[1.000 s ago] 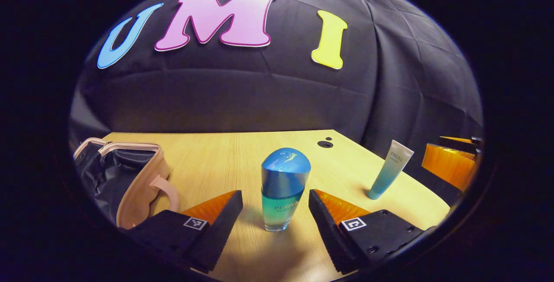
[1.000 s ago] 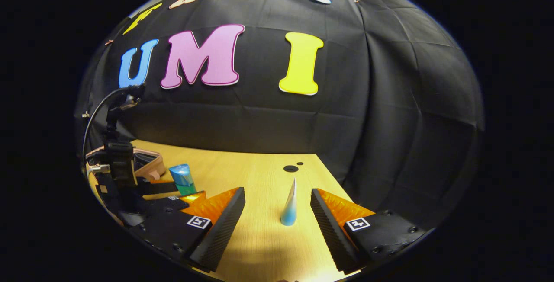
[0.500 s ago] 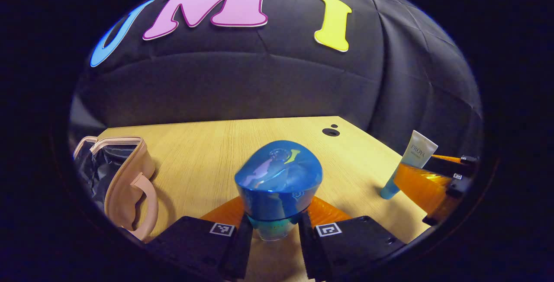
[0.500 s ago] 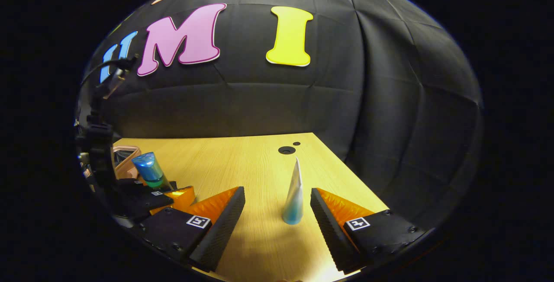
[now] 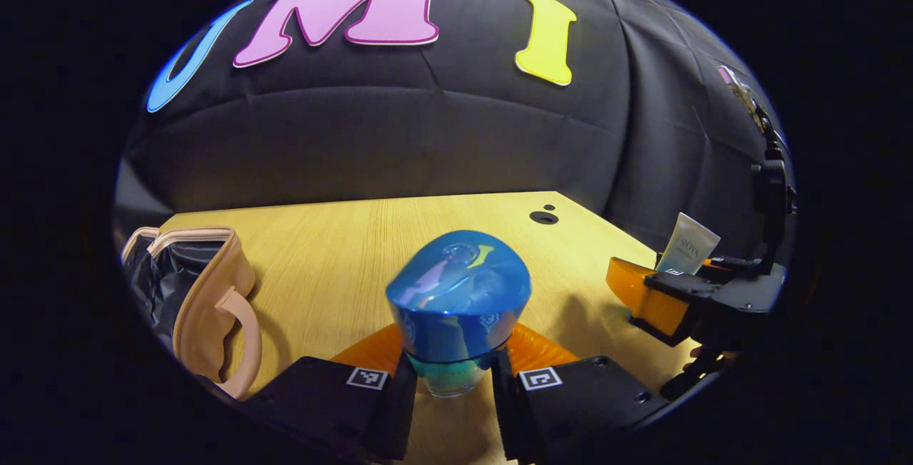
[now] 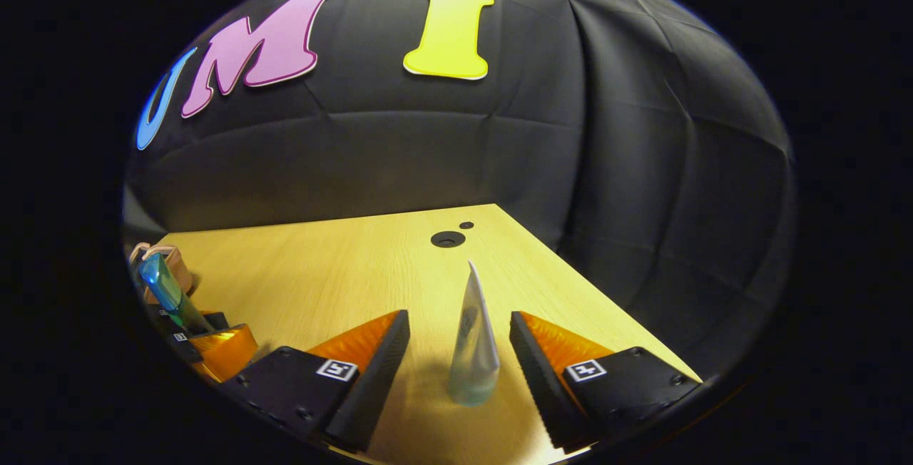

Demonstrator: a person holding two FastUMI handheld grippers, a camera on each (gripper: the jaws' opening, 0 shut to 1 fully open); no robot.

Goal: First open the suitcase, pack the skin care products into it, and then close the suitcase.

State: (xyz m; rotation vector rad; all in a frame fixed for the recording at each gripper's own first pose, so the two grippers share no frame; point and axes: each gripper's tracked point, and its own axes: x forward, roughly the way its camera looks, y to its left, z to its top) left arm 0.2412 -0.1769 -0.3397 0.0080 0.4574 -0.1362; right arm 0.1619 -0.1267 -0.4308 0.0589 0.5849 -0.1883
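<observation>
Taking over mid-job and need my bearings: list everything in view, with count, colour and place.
Bottle: one, blue cap over green glass, upright between the left tongs' fingers.
Tube: one, white fading to blue, upright on its cap between the right tongs' fingers.
Suitcase: one, beige with dark lining, open at the table's left edge.
Table: one, light wood, two dark holes at the far side.
Left tongs: shut on the bottle.
Right tongs: open around the tube.

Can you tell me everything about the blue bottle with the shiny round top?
The bottle has a rounded, glossy blue cap that mirrors the booth, and a clear glass-like lower body tinted teal-green. It stands upright, its base at the wooden table. The left gripper is shut on its lower body, a finger pressing each side. In the right gripper view it shows far left, looking tilted.
</observation>
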